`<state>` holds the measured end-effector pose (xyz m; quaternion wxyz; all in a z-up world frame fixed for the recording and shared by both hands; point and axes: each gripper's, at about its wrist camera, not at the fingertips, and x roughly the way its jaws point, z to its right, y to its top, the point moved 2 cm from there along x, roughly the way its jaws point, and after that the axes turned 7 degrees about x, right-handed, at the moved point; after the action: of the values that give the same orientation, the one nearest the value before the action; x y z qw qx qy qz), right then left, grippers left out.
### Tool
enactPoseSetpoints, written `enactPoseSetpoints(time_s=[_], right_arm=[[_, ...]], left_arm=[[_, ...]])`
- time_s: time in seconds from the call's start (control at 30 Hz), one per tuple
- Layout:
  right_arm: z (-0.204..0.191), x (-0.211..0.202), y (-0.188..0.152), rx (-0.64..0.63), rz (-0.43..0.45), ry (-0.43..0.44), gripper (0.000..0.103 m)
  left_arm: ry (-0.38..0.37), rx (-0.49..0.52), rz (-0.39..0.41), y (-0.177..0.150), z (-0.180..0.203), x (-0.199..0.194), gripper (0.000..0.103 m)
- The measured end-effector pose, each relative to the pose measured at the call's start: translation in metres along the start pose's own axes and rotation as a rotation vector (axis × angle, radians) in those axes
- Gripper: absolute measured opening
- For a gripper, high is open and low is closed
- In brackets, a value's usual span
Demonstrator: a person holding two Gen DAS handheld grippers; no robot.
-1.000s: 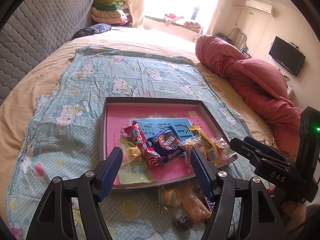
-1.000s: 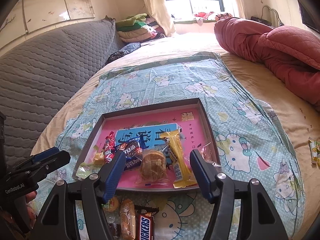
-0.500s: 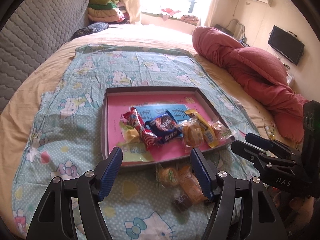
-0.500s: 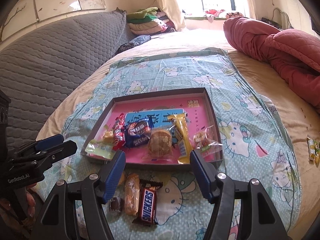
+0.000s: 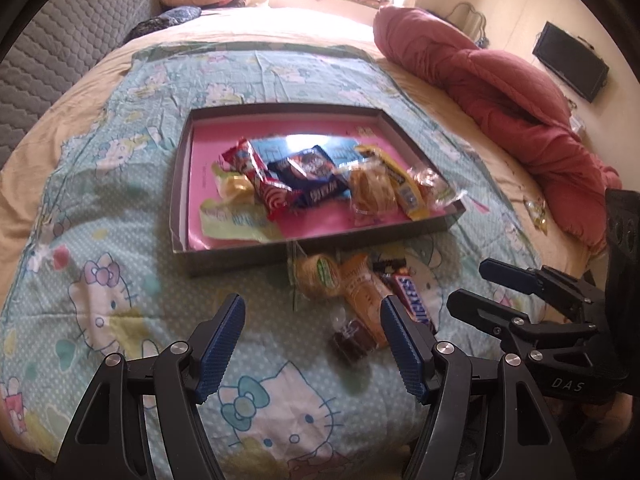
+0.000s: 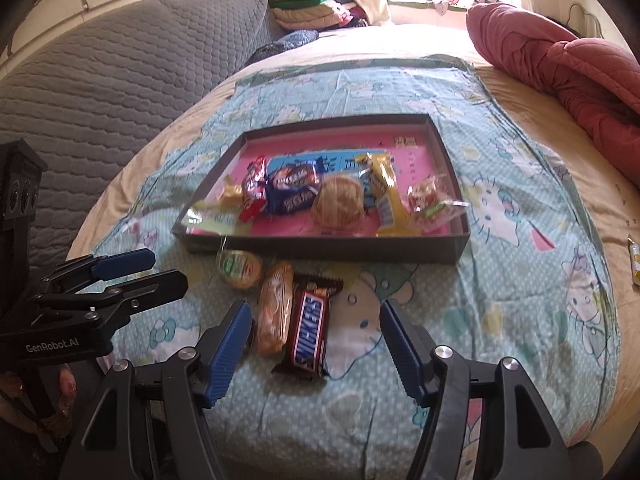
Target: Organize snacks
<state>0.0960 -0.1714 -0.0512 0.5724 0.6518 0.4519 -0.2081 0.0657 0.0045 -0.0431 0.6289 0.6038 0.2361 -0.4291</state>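
A shallow grey tray [image 5: 236, 258] [image 6: 376, 250] with a pink floor lies on the bed and holds several wrapped snacks. In front of it lie loose snacks: a round cookie pack [image 5: 318, 276] [image 6: 239, 267], an orange biscuit pack [image 5: 362, 294] [image 6: 274, 312], a Snickers bar [image 5: 412, 298] [image 6: 310, 330] and a small dark candy [image 5: 350, 338]. My left gripper [image 5: 312, 340] hovers open just left of the dark candy, nothing between its fingers. My right gripper [image 6: 316, 342] stands open above the Snickers bar and biscuit pack, not touching them.
A cartoon-cat printed cloth [image 5: 100, 208] covers the bed. A red quilt [image 5: 512, 92] is bunched at the right, a grey padded headboard [image 6: 100, 80] stands at the left. A small yellow snack pack [image 6: 635, 258] lies far right on the beige sheet.
Both grippers have pulled back toward the near edge of the bed and tipped downward. The loose snacks in front of the tray now show fully between the fingers. Neither jaw opening has changed.
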Motion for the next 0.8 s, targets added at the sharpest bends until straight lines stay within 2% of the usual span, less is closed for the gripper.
enactPoseSetpoints(time_s=[0.33,0.8], right_arm=[[-0.007,0.027,-0.027,-0.087,-0.123,-0.042,0.066],[-0.005,0.047,-0.033,-0.101,-0.161,-0.087,0.066]], left_arm=[[-0.013,0.014,-0.063,-0.011,0.006,0.017,0.072],[-0.031,0.017,-0.108,-0.018,0.008,0.034,0.072]])
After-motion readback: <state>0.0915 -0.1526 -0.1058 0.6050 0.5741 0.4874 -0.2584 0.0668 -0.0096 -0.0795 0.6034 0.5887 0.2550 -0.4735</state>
